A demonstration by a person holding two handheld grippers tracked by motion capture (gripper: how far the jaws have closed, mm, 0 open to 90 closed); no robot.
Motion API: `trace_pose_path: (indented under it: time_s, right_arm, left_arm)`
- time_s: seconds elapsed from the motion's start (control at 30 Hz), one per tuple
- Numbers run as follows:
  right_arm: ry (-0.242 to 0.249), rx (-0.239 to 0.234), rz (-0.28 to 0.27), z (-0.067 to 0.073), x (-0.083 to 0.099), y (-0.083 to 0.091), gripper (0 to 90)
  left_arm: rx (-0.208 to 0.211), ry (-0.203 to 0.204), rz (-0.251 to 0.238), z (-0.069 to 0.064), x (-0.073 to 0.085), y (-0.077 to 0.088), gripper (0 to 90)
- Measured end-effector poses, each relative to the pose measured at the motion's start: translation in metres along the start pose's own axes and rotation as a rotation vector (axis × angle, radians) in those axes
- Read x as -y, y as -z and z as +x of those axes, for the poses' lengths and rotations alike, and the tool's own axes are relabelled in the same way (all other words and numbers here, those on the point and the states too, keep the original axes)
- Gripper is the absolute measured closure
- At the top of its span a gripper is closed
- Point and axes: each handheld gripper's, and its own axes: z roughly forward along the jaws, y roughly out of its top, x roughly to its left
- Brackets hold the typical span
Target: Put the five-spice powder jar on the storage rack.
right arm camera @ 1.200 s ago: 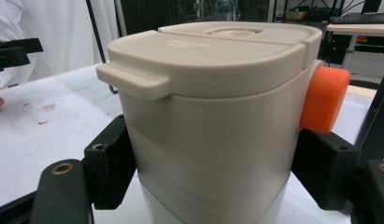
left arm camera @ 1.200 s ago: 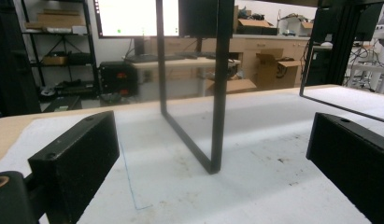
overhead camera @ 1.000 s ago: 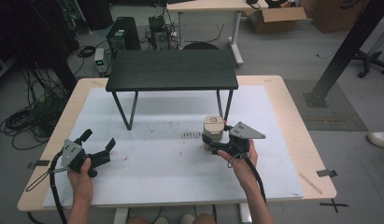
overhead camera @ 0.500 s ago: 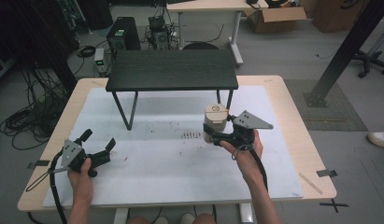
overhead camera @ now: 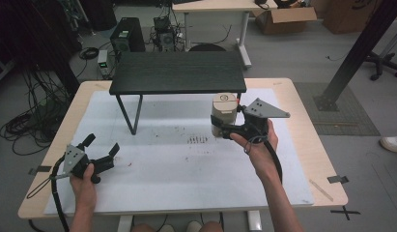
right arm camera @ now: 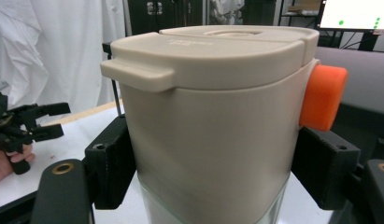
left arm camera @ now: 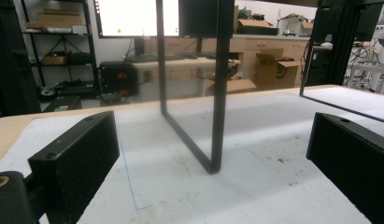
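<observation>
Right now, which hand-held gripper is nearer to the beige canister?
Right. The right hand-held gripper is clamped on the beige canister, holding it above the table. The left hand-held gripper sits open, far off near the table's left front corner.

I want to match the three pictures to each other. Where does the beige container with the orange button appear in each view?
High view: beige container right of centre, clamped in the right gripper.
Left gripper view: not in it.
Right gripper view: container at centre, close between the two black jaws.
Shared landmark: the small black table, whose leg stands at centre in the left gripper view.
</observation>
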Motion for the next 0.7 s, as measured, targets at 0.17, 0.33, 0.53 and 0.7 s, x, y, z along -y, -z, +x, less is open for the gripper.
trace_pose_path:
  time_s: [0.17,0.33,0.53,0.7]
  right_arm:
    - [-0.002,-0.018,-0.008,0.003,-0.017,-0.004,23.8]
    - [0.004,-0.033,-0.015,0.005,-0.036,-0.009,23.9]
    - [0.016,-0.04,-0.018,0.008,-0.057,-0.017,23.8]
    - [0.013,-0.044,-0.024,0.008,-0.071,-0.025,23.9]
  left_arm:
    - [0.0,0.001,-0.001,0.0,0.0,0.0,2.9]
    - [0.002,0.0,0.0,0.0,0.0,0.0,2.9]
    - [0.001,0.002,0.0,0.0,0.0,0.0,2.9]
    - [0.002,0.006,-0.002,0.001,0.0,0.0,3.0]
